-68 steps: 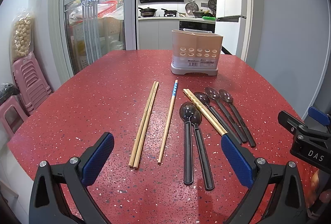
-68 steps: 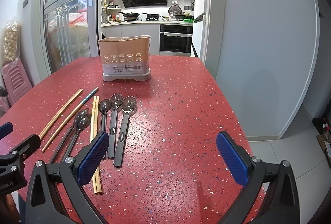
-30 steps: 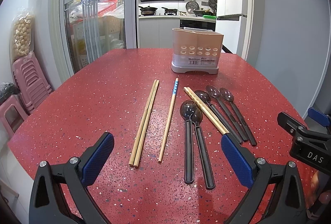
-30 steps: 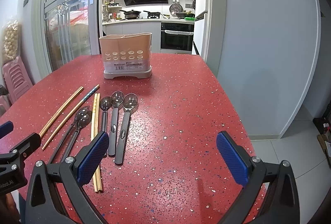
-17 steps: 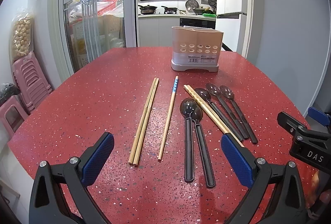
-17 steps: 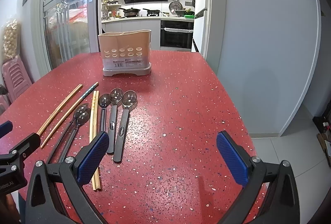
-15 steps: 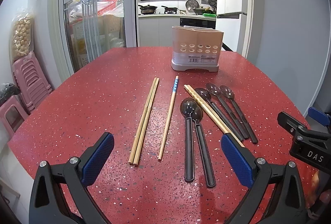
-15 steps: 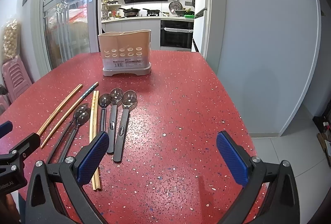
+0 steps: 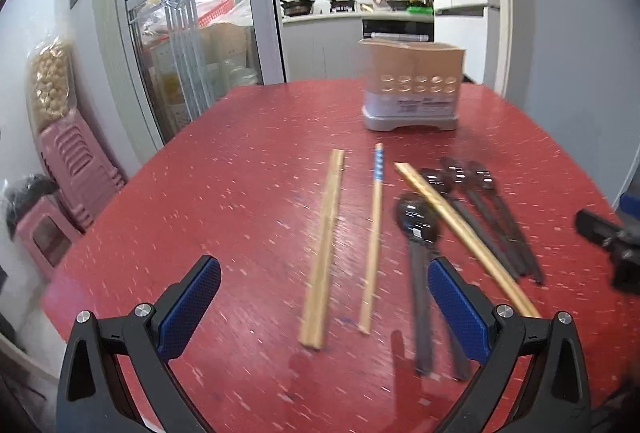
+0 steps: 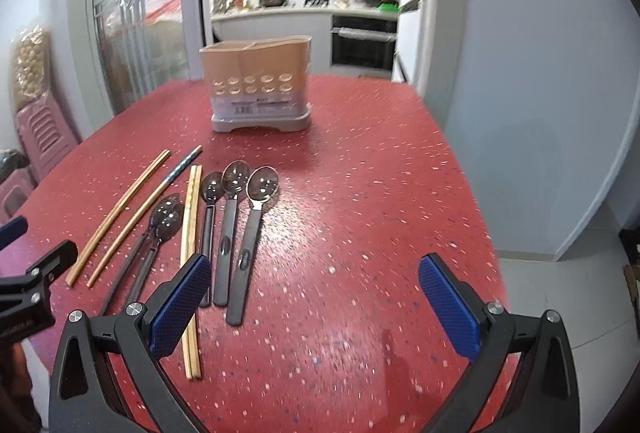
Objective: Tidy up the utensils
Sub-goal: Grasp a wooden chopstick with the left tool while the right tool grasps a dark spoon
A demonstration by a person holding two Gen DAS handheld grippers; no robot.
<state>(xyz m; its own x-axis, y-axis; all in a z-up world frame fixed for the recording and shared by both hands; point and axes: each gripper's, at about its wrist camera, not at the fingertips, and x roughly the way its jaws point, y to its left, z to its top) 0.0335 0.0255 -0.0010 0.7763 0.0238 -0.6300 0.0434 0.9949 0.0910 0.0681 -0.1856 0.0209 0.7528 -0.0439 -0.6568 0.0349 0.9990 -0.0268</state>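
While the red table (image 9: 240, 169) holds a beige caddy (image 10: 258, 89) at its far end, chopsticks (image 9: 325, 245) and spoons (image 10: 246, 237) lie lengthwise toward it; the left gripper (image 9: 324, 307) hovers nearest the chopsticks, both grippers spread wide, empty.

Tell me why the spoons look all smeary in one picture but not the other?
In the left wrist view the spoons and chopsticks are streaked by motion blur, as is the utensil holder; in the right wrist view the spoons are sharper, with window glare on the red table. Both fisheye views bend the walls.
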